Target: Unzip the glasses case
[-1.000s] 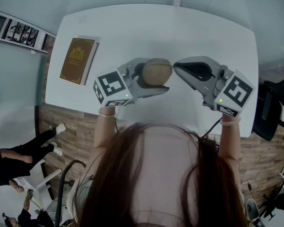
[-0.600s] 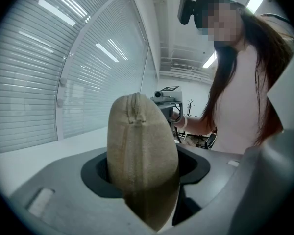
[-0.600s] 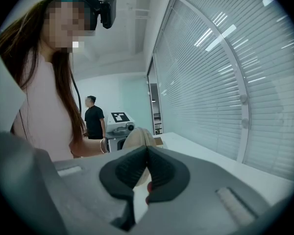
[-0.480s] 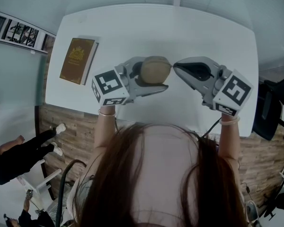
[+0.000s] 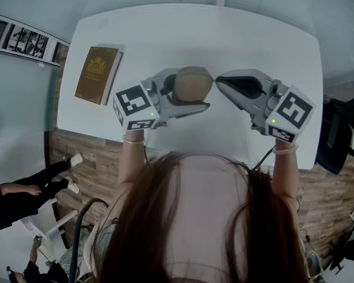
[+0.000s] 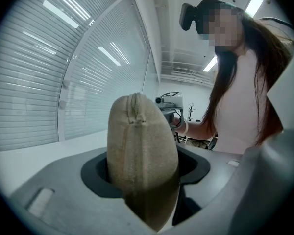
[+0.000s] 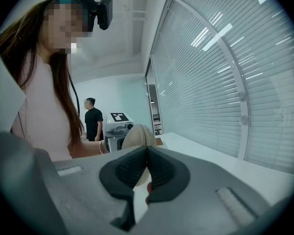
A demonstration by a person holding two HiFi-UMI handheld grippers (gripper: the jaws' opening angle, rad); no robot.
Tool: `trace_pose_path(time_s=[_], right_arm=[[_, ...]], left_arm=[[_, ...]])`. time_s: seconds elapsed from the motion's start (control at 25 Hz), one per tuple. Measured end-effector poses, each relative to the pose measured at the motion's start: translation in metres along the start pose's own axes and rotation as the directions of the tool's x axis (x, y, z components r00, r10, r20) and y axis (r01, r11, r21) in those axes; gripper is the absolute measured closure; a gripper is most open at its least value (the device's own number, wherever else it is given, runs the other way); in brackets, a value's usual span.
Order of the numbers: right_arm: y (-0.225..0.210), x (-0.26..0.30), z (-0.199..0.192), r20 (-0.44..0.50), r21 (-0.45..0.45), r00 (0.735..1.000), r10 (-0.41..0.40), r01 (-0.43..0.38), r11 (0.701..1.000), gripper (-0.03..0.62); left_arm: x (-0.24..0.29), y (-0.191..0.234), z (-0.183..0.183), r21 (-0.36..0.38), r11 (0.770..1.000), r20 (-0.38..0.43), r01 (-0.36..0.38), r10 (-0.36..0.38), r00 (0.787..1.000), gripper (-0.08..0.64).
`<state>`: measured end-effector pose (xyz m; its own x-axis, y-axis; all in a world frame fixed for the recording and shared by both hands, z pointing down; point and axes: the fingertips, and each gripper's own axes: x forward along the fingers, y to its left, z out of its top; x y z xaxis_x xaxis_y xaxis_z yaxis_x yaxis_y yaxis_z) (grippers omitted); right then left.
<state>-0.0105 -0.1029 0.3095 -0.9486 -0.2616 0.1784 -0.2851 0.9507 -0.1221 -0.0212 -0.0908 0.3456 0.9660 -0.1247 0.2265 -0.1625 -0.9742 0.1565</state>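
In the middle of the frame the left gripper (image 5: 192, 96) squeezes the case (image 6: 139, 151) and has tipped it up a little, while the right gripper (image 5: 220, 81), pinched shut, stays at its right end, maybe on the zip pull, so unzipping looks not yet started.

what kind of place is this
Probably an office or meeting room: a white table, long walls of slatted blinds behind glass, and a person standing in the background.
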Motion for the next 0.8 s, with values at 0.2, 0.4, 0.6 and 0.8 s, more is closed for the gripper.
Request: trace_pose_path(time_s=[0.2,0.4,0.6,0.8], right_arm=[[0.0,0.001,-0.002,0.001,0.004,1.0,-0.008,0.008,1.0,0.589],[0.0,0.001,-0.002,0.005,0.012,1.0,-0.01,0.01,1.0,0.589],[-0.001,0.001,-0.006,0.003,0.019,1.0,-0.01,0.01,1.0,0.589],[-0.001,0.003,-0.008,0.006,0.033,1.0,-0.013,0.012,0.999,0.589]], left_arm=[[-0.002,0.001,0.004,-0.007,1.0,0.025,0.002,-0.002,1.0,0.267],[-0.003,0.002,0.007,-0.012,1.0,0.037,0.002,-0.002,0.999,0.267],[-0.003,0.003,0.009,-0.027,1.0,0.062,0.005,-0.003,0.998,0.267],[-0.006,0.004,0.017,-0.047,0.999,0.091,0.002,0.002,0.996,0.267]])
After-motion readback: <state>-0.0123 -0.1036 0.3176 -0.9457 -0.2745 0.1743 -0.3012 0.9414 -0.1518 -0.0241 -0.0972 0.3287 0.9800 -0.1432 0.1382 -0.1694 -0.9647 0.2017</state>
